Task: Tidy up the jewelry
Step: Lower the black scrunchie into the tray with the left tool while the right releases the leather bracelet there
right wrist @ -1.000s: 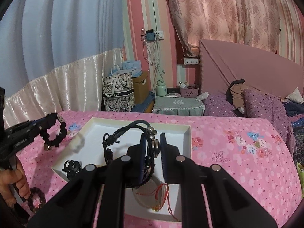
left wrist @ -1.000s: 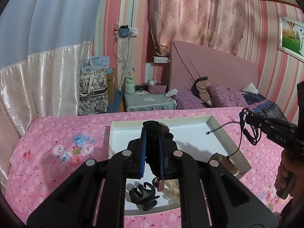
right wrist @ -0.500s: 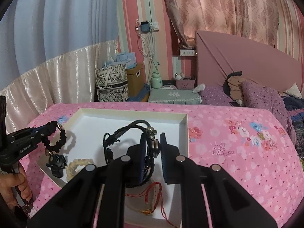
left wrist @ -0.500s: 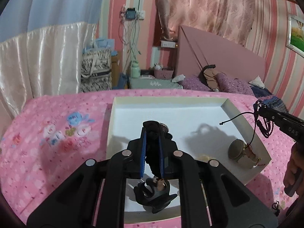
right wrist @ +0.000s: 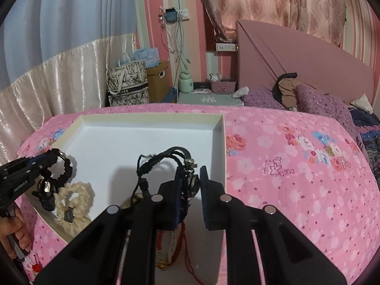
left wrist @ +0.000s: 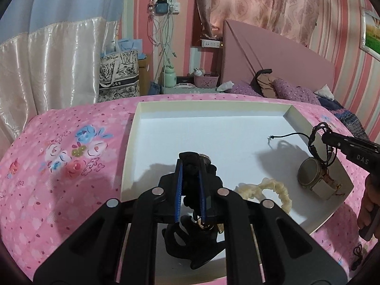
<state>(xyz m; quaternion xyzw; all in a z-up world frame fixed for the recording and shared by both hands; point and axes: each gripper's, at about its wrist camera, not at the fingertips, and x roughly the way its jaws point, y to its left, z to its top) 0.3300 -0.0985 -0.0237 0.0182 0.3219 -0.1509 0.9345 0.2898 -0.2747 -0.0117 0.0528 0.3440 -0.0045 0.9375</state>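
I hold two bracelets over the white tray (left wrist: 293, 115), which lies on the pink floral bedspread (left wrist: 66, 147). The black beaded bracelet (right wrist: 65, 169) is clamped between the blue pads of my left gripper (left wrist: 190, 166), hanging low over the tray's near left corner, above a black hair claw (left wrist: 190, 242). The black cord bracelet (right wrist: 163, 159), with metal beads, is clamped in my right gripper (right wrist: 190, 173) above the tray's right side; a loose cord end trails off it. On the tray floor I note a cream scrunchie (left wrist: 273, 187), between the two grippers, and a round grey-faced item (left wrist: 311, 175) with red cord beneath the right gripper; what it is I cannot tell.
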